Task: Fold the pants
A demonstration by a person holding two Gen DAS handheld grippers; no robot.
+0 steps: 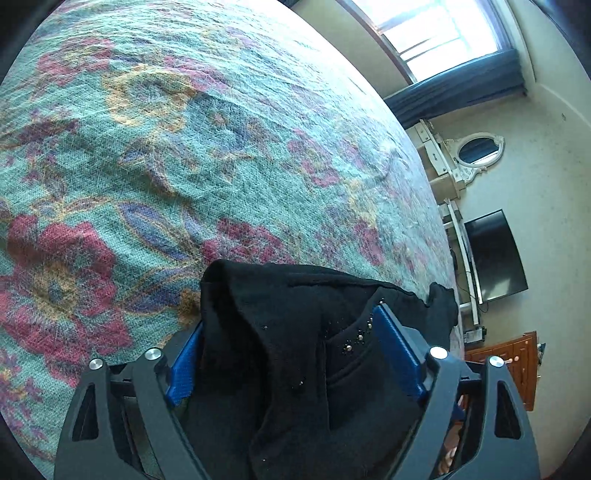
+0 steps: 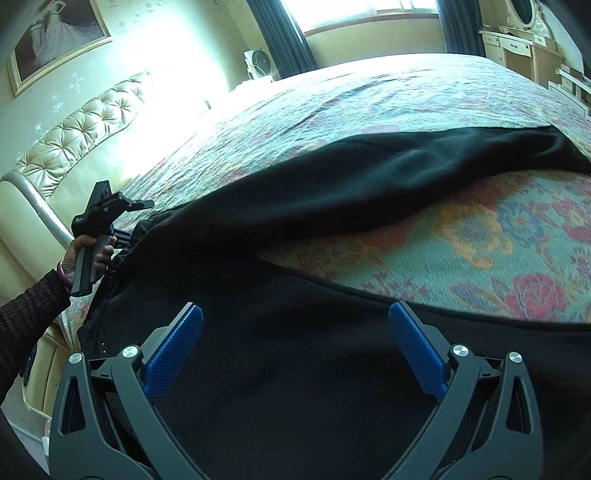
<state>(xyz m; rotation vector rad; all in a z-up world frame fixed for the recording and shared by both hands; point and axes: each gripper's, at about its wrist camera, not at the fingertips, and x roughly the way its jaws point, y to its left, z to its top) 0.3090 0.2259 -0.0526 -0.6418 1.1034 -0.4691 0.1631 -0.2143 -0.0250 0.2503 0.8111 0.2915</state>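
Black pants (image 2: 369, 184) lie spread on a floral bedspread (image 2: 480, 236), one leg reaching to the far right, the other running under my right gripper. My left gripper (image 1: 291, 325) has a bunched part of the pants (image 1: 280, 332), with small studs near a pocket, between its blue pads (image 1: 397, 347). It also shows in the right wrist view (image 2: 107, 218), held by a hand at the pants' left end. My right gripper (image 2: 295, 325) is open, its blue pads (image 2: 173, 354) wide apart just above the black cloth, holding nothing.
The bedspread (image 1: 184, 147) fills most of the left wrist view. A tufted cream headboard (image 2: 74, 140) stands at the left. A window with dark curtains (image 2: 288, 33), a cream dresser (image 2: 517, 48), a wall television (image 1: 495, 254) and a wooden cabinet (image 1: 509, 362) ring the bed.
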